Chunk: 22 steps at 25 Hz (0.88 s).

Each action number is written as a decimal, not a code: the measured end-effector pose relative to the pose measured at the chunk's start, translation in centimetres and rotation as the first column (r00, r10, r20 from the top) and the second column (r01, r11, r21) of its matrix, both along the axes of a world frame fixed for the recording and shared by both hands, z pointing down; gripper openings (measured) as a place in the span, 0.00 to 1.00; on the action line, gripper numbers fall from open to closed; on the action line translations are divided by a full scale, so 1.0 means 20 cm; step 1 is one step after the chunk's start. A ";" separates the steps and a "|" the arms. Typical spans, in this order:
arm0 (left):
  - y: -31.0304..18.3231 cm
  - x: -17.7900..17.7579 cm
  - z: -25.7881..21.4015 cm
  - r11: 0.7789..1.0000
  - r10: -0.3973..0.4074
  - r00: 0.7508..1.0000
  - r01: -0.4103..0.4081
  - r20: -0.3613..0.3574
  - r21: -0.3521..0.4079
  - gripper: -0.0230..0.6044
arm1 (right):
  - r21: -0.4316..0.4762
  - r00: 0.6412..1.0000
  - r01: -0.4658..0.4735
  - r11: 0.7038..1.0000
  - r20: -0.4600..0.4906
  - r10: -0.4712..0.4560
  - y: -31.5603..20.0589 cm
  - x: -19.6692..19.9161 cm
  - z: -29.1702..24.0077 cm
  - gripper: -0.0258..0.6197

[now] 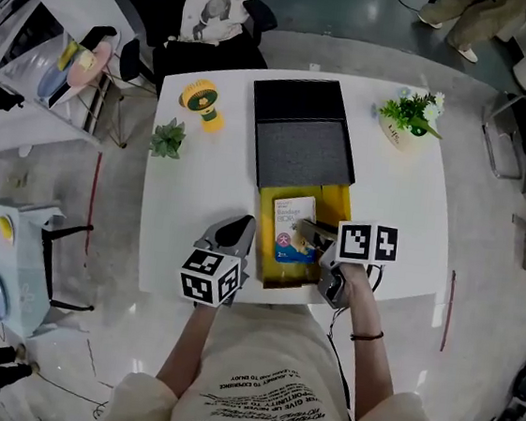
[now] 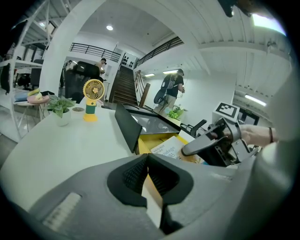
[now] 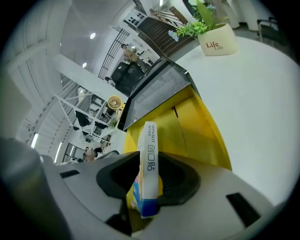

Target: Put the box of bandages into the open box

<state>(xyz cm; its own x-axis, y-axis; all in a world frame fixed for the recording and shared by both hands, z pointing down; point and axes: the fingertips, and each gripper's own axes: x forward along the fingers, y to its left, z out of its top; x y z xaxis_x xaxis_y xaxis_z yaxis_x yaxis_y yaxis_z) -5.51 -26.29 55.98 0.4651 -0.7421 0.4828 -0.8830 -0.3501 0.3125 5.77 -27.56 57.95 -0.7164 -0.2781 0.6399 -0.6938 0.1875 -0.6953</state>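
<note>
Clamped between the two dark pads of the right gripper (image 3: 148,164) is the box of bandages (image 3: 150,140), which is seen edge-on in that gripper's view, with its narrow white printed side facing the camera and a blue and yellow end nearest the lens. The box of bandages is held inside the yellow tray of the open box (image 1: 340,204); whether it rests on the tray's floor cannot be told. From the head view its white and blue face is seen turned upward, and it is gripped at its near right corner. The jaws of the left gripper (image 2: 147,158) are closed, with their tips brought together; a pale and yellow strip is seen in the gap behind the tips, and whether anything is pinched there cannot be made out. That gripper is held just beside the tray's left wall, at the near edge of the white table (image 1: 198,197). Beyond the tray, the black lid (image 1: 305,129) is laid back with its grey lining exposed. Farther out on the table, a small yellow fan (image 1: 203,102) and a little green plant (image 1: 167,137) are placed to the left of the lid, and a flowering plant in a white pot (image 1: 407,119) is set to its right.
</note>
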 end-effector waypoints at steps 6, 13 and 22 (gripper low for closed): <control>-0.01 -0.01 0.00 1.000 0.019 1.000 -0.019 -0.016 -0.004 0.07 | 0.031 0.996 0.010 0.999 -0.086 -0.007 -0.01 -0.01 0.02 0.26; -0.02 0.02 0.00 0.998 0.059 0.998 -0.059 -0.034 -0.007 0.07 | 0.080 0.973 0.004 0.997 -0.232 0.015 -0.03 0.00 0.06 0.33; 0.00 0.05 0.02 0.995 0.099 0.994 -0.100 -0.054 -0.022 0.07 | 0.141 0.919 0.061 0.988 -0.395 -0.001 -0.02 0.01 0.10 0.39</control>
<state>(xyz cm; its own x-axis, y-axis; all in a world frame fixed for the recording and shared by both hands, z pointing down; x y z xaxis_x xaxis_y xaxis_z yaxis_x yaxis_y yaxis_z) -4.56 -26.36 56.29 0.5612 -0.6789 0.4734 -0.8263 -0.4272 0.3670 6.00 -28.03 59.99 -0.4258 -0.3731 0.8243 -0.8971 0.2929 -0.3309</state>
